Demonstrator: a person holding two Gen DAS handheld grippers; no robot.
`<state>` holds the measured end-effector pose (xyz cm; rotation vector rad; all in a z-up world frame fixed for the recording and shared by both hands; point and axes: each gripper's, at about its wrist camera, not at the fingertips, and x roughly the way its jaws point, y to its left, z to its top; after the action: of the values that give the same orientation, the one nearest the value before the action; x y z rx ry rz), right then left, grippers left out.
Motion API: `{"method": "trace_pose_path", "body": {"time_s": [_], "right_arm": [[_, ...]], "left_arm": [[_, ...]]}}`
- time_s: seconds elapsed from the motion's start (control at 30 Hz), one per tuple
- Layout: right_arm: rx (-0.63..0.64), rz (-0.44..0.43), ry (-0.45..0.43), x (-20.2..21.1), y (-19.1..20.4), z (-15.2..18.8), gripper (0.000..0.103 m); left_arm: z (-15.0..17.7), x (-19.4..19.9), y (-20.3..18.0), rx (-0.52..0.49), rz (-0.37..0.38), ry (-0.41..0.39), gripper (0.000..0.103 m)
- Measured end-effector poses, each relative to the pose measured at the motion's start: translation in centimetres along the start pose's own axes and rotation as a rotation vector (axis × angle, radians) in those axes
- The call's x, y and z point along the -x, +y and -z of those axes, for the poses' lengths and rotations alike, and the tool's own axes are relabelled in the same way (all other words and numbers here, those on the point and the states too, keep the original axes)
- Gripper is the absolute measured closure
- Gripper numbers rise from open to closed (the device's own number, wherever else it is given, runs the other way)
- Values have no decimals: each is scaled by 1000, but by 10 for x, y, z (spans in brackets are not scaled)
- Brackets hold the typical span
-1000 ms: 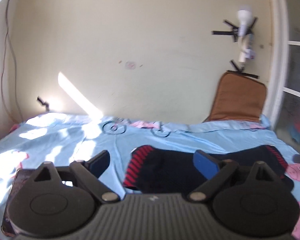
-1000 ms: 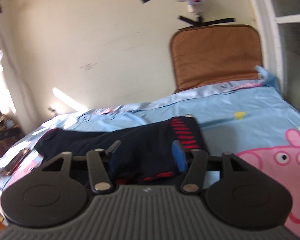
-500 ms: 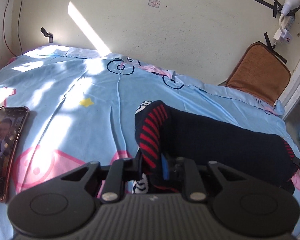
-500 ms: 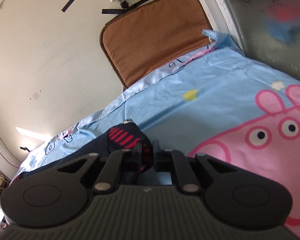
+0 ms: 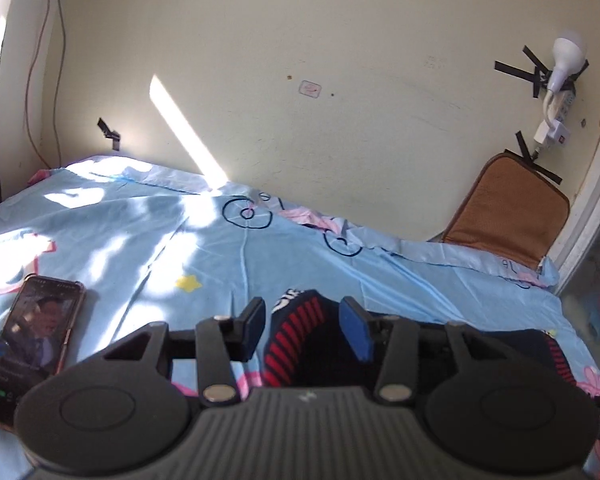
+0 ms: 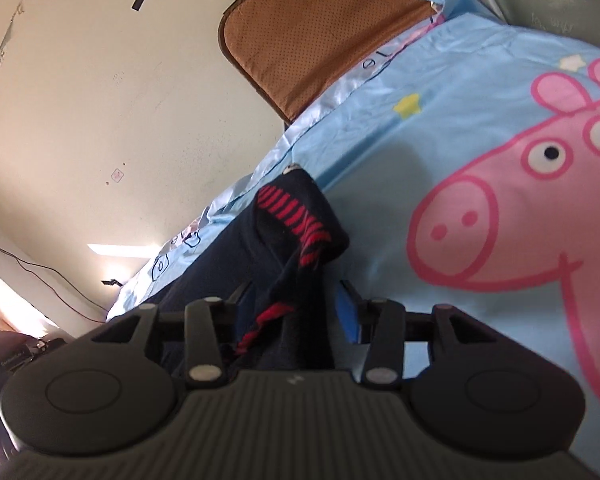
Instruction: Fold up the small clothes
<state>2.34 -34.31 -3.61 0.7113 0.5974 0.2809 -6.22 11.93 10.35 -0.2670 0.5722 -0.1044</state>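
While sunlight falls across the left part of the bed, a phone lies face up at the far left on the light blue sheet, its screen lit. Just to its right, the left gripper hovers with its fingers spread wide, holding nothing; the red-striped cuff of the dark navy sock sits between and below them, and the sock's body runs off to the right along the sheet. Farther right, a brown cushion leans upright against the cream wall beneath a taped-up bulb.

In the right wrist view, the sock is bunched up, a striped fold rising toward the wall. The right gripper has its fingers set at a moderate gap with dark cloth lying between them; whether they pinch it cannot be told. To the right, a pink cartoon pig is printed on the sheet.
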Motion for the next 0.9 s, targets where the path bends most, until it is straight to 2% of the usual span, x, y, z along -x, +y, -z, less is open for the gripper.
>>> {"method": "trace_pose_path", "body": {"time_s": [0.1, 0.17, 0.23, 0.27, 0.3, 0.33, 0.4, 0.43, 0.5, 0.57, 0.63, 0.73, 0.83, 0.9], "right_arm": [[-17, 11, 23, -16, 3, 3, 55], [-10, 15, 19, -22, 8, 3, 54], [-14, 15, 19, -28, 12, 3, 57], [-14, 16, 26, -30, 13, 4, 61], [-10, 26, 38, -33, 15, 5, 77], [-8, 34, 46, -35, 17, 5, 82], [-4, 37, 26, -33, 26, 2, 85], [26, 33, 3, -30, 37, -1, 85], [131, 20, -51, -21, 67, -7, 85], [272, -12, -98, -16, 110, -10, 85], [401, -61, -107, -17, 151, -7, 85], [601, -131, -78, -30, 210, 14, 85], [763, -189, -1, -60, 255, 48, 85], [846, -198, 56, -81, 272, 70, 84]], "left_arm": [[6, -21, -18, -49, 54, 50, 65], [17, -41, -23, -75, 50, 91, 67], [29, -63, -20, -81, 19, 164, 80], [36, -70, -16, -92, 1, 160, 82], [41, -71, -16, -116, -9, 123, 86], [44, -69, -17, -146, -18, 109, 87], [43, -66, -21, -169, -29, 118, 86], [39, -64, -20, -162, -19, 130, 86], [28, -57, -7, -85, 55, 149, 86], [15, -44, 11, 19, 142, 114, 85], [5, -30, 28, 95, 168, 57, 74], [-5, -16, 49, 172, 177, -5, 63], [-6, -7, 67, 222, 163, -19, 53], [-4, -5, 78, 245, 152, -18, 50]]}}
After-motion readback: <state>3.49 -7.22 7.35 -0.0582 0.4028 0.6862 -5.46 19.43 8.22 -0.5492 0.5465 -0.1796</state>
